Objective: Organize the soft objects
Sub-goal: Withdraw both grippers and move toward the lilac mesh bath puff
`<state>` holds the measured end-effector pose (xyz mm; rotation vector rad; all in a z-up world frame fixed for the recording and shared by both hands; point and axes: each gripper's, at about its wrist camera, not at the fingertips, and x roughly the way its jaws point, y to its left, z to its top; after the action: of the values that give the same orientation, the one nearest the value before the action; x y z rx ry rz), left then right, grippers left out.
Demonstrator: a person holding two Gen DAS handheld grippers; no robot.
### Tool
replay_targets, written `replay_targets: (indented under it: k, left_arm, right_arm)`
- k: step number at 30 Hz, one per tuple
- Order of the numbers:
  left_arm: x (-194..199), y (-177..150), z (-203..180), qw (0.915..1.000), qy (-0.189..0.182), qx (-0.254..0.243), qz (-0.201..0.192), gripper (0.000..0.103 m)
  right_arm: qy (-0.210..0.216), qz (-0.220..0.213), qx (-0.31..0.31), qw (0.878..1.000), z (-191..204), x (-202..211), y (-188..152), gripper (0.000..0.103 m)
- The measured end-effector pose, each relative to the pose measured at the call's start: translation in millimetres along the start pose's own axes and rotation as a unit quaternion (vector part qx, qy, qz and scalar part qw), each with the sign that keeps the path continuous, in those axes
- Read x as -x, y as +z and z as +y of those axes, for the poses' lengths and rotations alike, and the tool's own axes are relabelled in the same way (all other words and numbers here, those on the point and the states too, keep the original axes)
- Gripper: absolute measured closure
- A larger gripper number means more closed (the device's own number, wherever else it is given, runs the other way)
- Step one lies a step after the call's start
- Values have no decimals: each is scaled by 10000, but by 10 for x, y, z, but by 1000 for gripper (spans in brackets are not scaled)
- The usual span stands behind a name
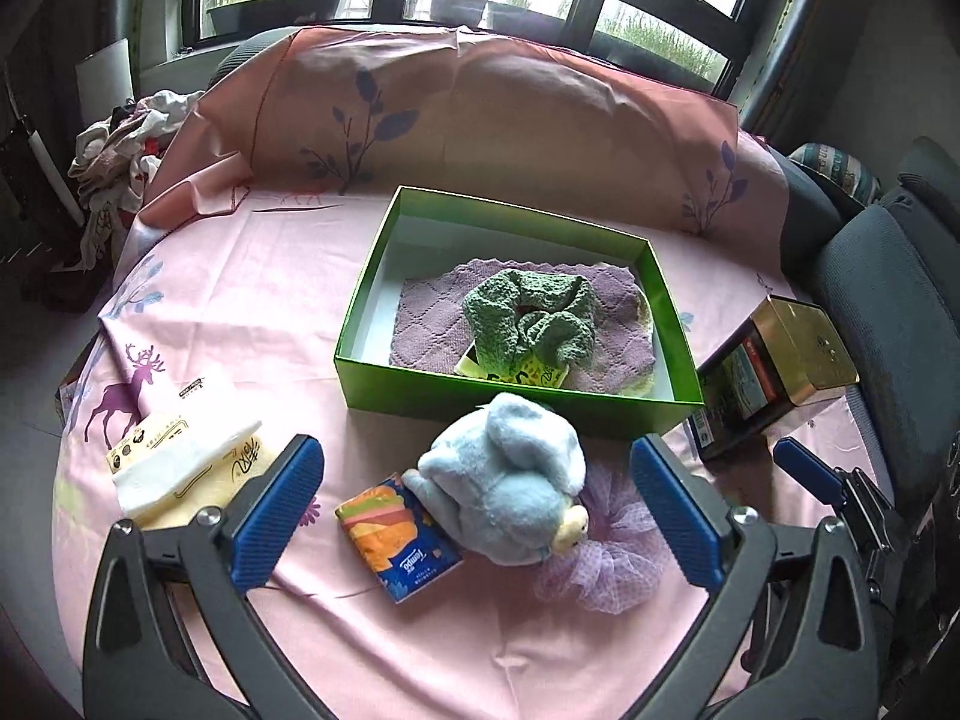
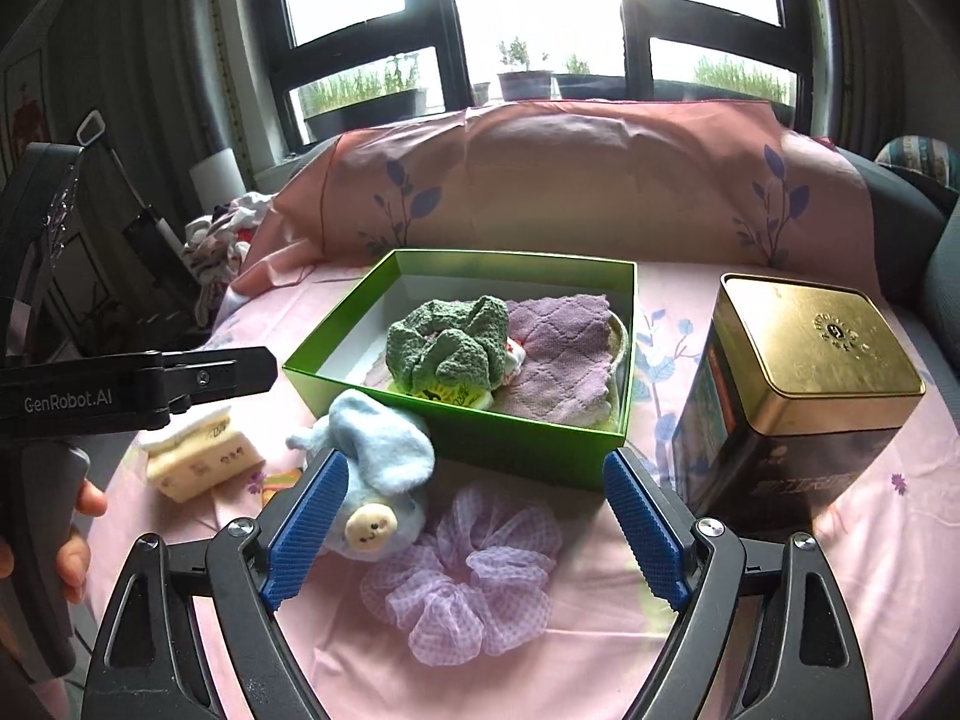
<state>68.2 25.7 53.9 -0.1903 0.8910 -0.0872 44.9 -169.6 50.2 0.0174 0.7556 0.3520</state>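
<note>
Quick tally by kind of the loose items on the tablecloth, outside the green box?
Plush toy: 1
Scrunchie: 1
Tissue packs: 2 (yellow pack, blue pack)
Tin: 1
Total: 5

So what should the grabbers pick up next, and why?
Probably the left gripper should close on the blue plush toy: it lies on the cloth just outside the green box, between the open jaws, while the green knit is already inside.
</note>
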Motion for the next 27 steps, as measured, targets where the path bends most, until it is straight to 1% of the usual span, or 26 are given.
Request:
replay_targets:
  k: [7, 18, 22, 27]
  left_arm:
    - [176, -294, -103, 9998, -168, -90, 82, 1]
    - [157, -607, -210, 9987, -415, 56, 300, 1]
    - [103, -682, -201, 9964, -687, 287, 406, 1]
    - [-9, -807, -157, 9903, -1077, 643, 597, 1]
  right_arm:
    - [-56, 1, 12, 10000, -14, 189, -167, 16]
    - [-158, 86, -70, 9998, -127, 317, -380, 16]
    - [-185, 194, -170, 9995, -199, 272, -461, 16]
    - [-138, 457, -295, 9984, -283, 100, -610, 16]
